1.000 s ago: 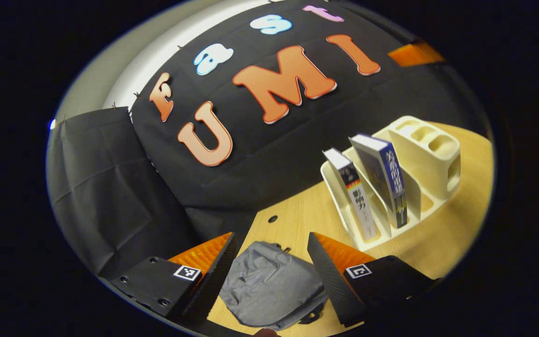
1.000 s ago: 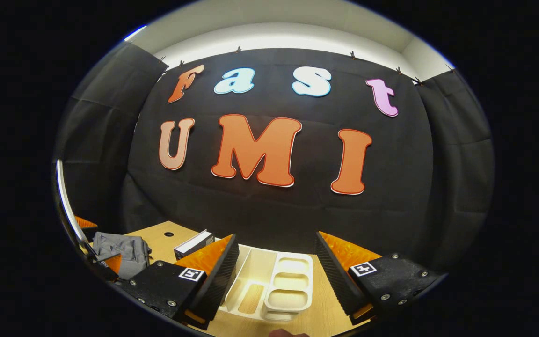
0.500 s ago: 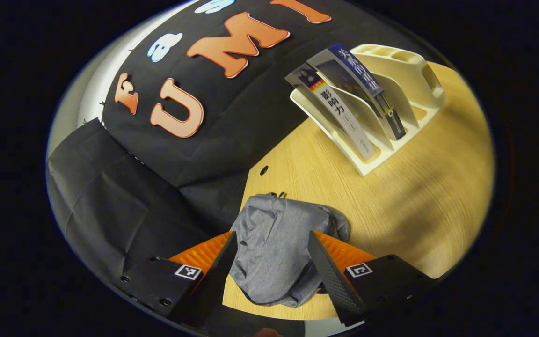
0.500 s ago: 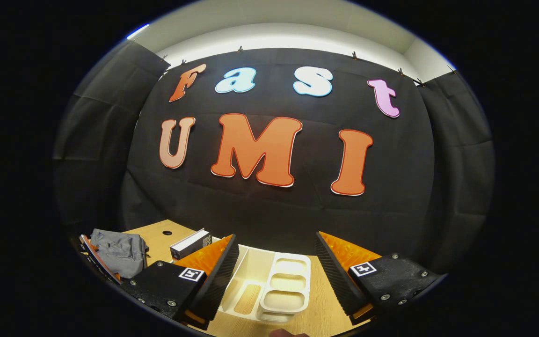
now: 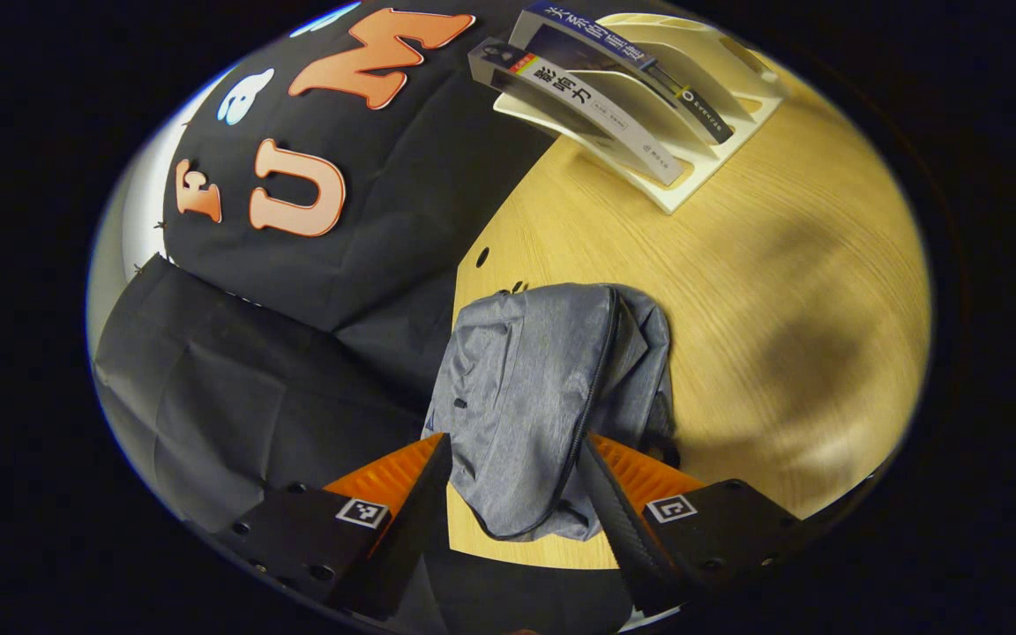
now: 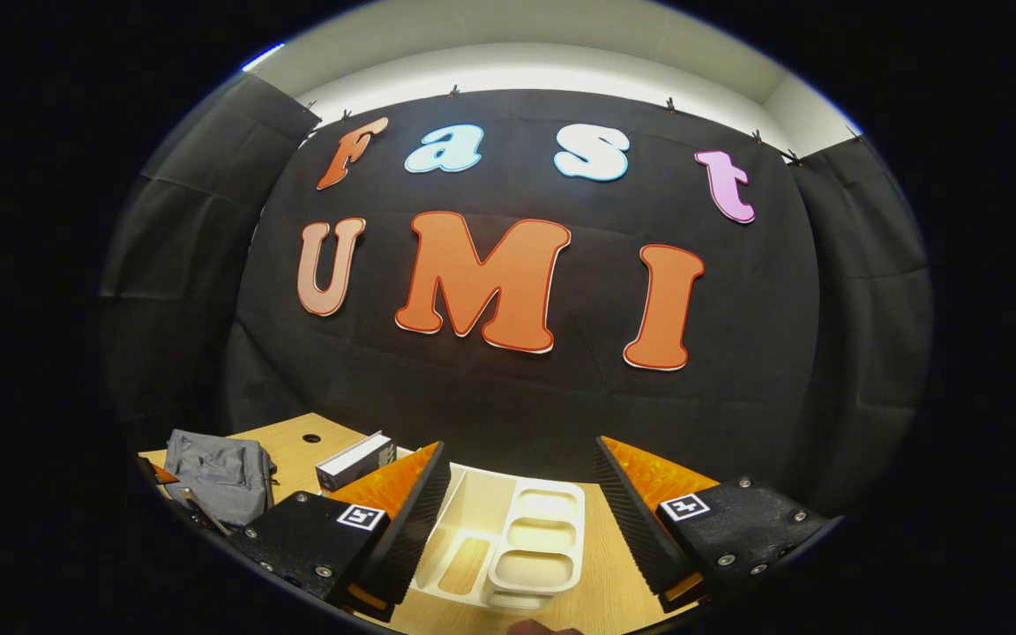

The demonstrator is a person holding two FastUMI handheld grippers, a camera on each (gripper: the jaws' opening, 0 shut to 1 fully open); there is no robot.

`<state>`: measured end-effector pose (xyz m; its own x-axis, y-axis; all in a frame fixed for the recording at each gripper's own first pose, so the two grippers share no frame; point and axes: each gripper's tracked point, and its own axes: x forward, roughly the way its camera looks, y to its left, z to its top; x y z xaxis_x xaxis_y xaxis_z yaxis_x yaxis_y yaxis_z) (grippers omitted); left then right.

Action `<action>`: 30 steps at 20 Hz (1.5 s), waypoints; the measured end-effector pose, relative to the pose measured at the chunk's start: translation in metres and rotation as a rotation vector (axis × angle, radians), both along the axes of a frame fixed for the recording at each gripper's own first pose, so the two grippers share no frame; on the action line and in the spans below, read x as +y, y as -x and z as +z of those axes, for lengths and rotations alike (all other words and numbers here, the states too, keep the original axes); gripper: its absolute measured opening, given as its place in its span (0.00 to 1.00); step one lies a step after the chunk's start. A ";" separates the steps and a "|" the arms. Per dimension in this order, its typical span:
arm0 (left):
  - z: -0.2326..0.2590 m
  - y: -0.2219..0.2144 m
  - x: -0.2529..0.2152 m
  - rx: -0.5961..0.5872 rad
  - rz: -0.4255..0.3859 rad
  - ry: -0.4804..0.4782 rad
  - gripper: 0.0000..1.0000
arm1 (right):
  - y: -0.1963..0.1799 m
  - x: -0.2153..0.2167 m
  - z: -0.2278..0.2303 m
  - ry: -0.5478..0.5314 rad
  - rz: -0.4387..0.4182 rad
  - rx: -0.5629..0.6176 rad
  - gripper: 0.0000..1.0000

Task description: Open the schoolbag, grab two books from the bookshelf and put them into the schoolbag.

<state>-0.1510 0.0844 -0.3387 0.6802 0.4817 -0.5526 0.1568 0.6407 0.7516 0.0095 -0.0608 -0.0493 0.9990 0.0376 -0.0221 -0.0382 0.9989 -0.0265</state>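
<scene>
1. Left gripper (image 5: pixel 512 494) hangs over the near edge of the wooden table (image 5: pixel 764 291), fingers spread wide, pinching nothing. The near end of the grey schoolbag (image 5: pixel 534 397) lies between the two fingers; whether either touches the cloth cannot be told.
2. Schoolbag sits at the table's near left corner, its far end close to the left edge and the black wall cloth. To its right, a broad stretch of bare tabletop.
3. Bag's long axis runs from the gripper away toward the far edge; the dark zip line follows that axis down the right half. Zip looks closed, though the slider is too small to make out.
4. Bookshelf (image 5: pixel 693 168), cream plastic, stands well apart from the bag at the far side. Two books (image 5: pixel 578 97) lean in its slots, spines toward the camera, tilted left.
5. Right gripper (image 6: pixel 521 494) also spread, holding nothing, poised above the bookshelf's empty compartments.
6. In the right gripper view the schoolbag sits far left, partly cut off by the view's edge; one book is half hidden behind the left finger.
</scene>
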 end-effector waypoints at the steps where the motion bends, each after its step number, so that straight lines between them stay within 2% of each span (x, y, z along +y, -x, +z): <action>1: 0.009 -0.001 0.002 -0.024 -0.007 -0.013 0.88 | 0.000 0.001 0.001 0.003 0.001 0.000 0.97; 3: 0.024 -0.010 0.006 -0.061 -0.032 -0.033 0.88 | 0.000 0.005 0.004 0.013 -0.001 -0.005 0.97; 7: 0.003 -0.021 0.022 -0.033 -0.026 -0.004 0.86 | -0.003 0.018 0.008 0.024 0.006 0.002 0.97; 8: -0.001 -0.026 0.027 -0.023 -0.023 -0.001 0.82 | -0.004 0.022 0.011 0.030 0.004 0.000 0.97; 9: -0.004 -0.032 0.030 -0.021 -0.030 0.007 0.72 | -0.004 0.024 0.012 0.034 0.003 -0.002 0.97; 11: -0.010 -0.041 0.037 -0.020 -0.036 0.021 0.68 | -0.007 0.034 0.017 0.038 0.000 -0.003 0.97; 12: -0.013 -0.044 0.039 -0.017 -0.043 0.025 0.52 | -0.007 0.038 0.018 0.037 -0.004 -0.004 0.97; 13: -0.016 -0.048 0.040 -0.015 -0.051 0.031 0.48 | -0.008 0.042 0.020 0.034 -0.009 -0.004 0.97; 14: -0.022 -0.051 0.040 0.001 -0.059 0.044 0.33 | -0.009 0.046 0.022 0.032 -0.014 -0.003 0.97; 15: -0.028 -0.051 0.039 0.018 -0.066 0.059 0.23 | -0.008 0.051 0.023 0.030 -0.015 -0.001 0.97; 17: -0.035 -0.053 0.035 0.040 -0.083 0.084 0.11 | -0.009 0.061 0.026 0.038 -0.019 -0.001 0.97; 18: -0.035 -0.054 0.033 0.046 -0.084 0.100 0.08 | -0.010 0.066 0.027 0.044 -0.019 0.002 0.97; 23: -0.020 -0.053 0.035 0.084 -0.058 0.307 0.05 | -0.019 0.090 0.022 0.049 -0.017 0.055 0.97; 30: 0.022 -0.062 0.032 0.103 -0.097 0.496 0.05 | -0.040 0.131 0.012 0.076 0.043 0.146 0.97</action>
<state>-0.0894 0.1167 -0.3168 0.6384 0.0816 -0.7653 0.2908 0.8951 0.3380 0.0497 0.0706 -0.0373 0.9826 0.0726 -0.1712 -0.0894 0.9917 -0.0927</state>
